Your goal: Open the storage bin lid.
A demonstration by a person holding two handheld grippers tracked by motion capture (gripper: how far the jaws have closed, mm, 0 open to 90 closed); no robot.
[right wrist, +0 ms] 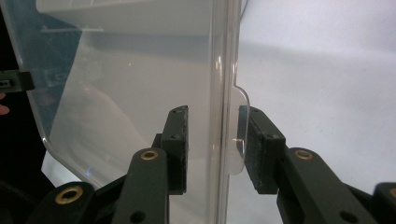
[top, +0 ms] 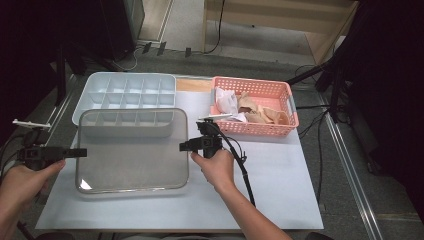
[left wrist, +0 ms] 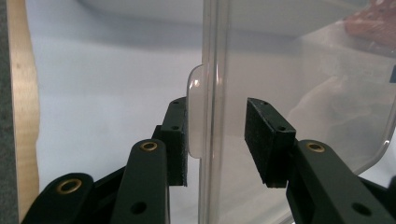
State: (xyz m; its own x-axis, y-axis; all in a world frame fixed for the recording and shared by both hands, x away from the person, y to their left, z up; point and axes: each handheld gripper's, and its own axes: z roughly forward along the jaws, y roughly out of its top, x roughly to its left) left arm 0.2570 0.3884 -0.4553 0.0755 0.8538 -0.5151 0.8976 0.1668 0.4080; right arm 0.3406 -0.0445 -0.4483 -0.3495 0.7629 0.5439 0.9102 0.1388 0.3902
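Observation:
A clear plastic lid (top: 132,155) lies level over the white sheet, its far edge overlapping a white compartment tray (top: 82,97). My left gripper (top: 82,152) points at the lid's left edge and my right gripper (top: 182,146) at its right edge. In the left gripper view the lid's rim (left wrist: 215,70) stands between the jaws of the left gripper (left wrist: 216,140); one pad touches the small tab (left wrist: 195,112) and the other stands off the rim. In the right gripper view the right gripper (right wrist: 212,147) straddles the rim (right wrist: 226,70) the same way, one pad at the tab (right wrist: 240,126).
A pink basket (top: 252,131) with crumpled paper and tan pieces stands at the back right, just behind my right gripper. The white sheet (top: 280,190) covers the table. A cable (top: 245,170) trails from the right gripper toward the front edge.

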